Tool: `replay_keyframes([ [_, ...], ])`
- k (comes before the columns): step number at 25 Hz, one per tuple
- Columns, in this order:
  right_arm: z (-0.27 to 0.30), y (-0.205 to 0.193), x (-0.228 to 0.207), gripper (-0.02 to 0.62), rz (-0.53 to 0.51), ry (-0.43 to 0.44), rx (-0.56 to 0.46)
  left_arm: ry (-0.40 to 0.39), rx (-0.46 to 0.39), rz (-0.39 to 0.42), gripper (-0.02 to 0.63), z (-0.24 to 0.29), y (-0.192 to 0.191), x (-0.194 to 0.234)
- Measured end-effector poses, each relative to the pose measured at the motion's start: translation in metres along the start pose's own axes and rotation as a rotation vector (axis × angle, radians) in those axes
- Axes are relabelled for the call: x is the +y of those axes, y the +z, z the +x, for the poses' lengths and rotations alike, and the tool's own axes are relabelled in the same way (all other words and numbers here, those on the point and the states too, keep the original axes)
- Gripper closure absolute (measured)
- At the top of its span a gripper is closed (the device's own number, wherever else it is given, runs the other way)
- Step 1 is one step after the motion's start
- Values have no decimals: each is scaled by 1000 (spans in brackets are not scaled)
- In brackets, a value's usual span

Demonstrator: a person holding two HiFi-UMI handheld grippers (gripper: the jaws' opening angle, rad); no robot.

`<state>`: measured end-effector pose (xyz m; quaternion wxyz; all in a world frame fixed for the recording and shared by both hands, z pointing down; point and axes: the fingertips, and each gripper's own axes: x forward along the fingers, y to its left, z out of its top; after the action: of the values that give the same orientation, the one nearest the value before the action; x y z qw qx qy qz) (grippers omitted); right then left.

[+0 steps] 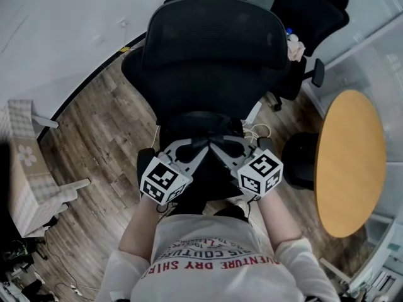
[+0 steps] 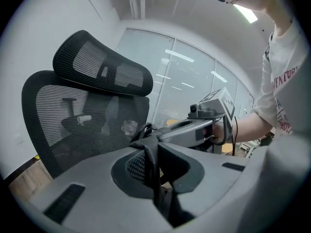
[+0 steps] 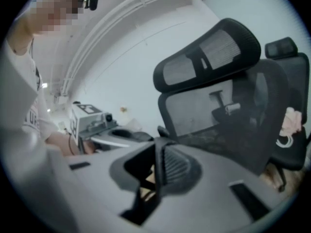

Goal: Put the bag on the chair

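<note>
The left gripper (image 1: 189, 153) is clenched on a black strap (image 2: 147, 152) of the bag, and the strap runs up between its jaws. The bag (image 1: 201, 126) is just ahead of both grippers, between their tips, over the seat of the black chair (image 1: 211, 49). I cannot tell if it rests on the seat. The right gripper (image 1: 225, 153), close beside the left one, is clenched on the strap as well. Well to its right stands a round wooden table (image 1: 349, 162).
</note>
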<state>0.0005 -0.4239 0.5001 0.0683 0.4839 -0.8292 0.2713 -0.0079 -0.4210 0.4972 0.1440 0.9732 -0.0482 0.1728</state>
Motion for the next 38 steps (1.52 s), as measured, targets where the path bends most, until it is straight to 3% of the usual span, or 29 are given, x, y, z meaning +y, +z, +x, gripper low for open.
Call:
replay_keyframes([
  [10, 2, -31, -19, 531, 3, -58, 26, -24, 35, -2, 554, 18, -37, 3],
  [14, 4, -61, -29, 525, -6, -99, 83, -24, 57, -35, 554, 26, -57, 7],
  [20, 10, -90, -53, 522, 33, -130, 141, -5, 88, -23, 552, 39, -86, 17],
  [26, 20, -110, -68, 505, 123, -145, 188, 30, 105, -166, 551, 52, -118, 38],
  [28, 23, -114, -73, 501, 114, -166, 207, 33, 107, -213, 542, 53, -123, 43],
  [31, 27, -110, -73, 498, 47, -188, 192, 50, 113, -220, 538, 53, -122, 43],
  [33, 28, -106, -72, 423, 1, -209, 177, 89, 104, -216, 508, 52, -120, 46],
  [35, 28, -102, -76, 357, -12, -257, 153, 138, 77, -220, 437, 49, -117, 53],
  [38, 17, -94, -90, 339, -14, -393, 99, 175, 24, -225, 379, 45, -110, 57],
])
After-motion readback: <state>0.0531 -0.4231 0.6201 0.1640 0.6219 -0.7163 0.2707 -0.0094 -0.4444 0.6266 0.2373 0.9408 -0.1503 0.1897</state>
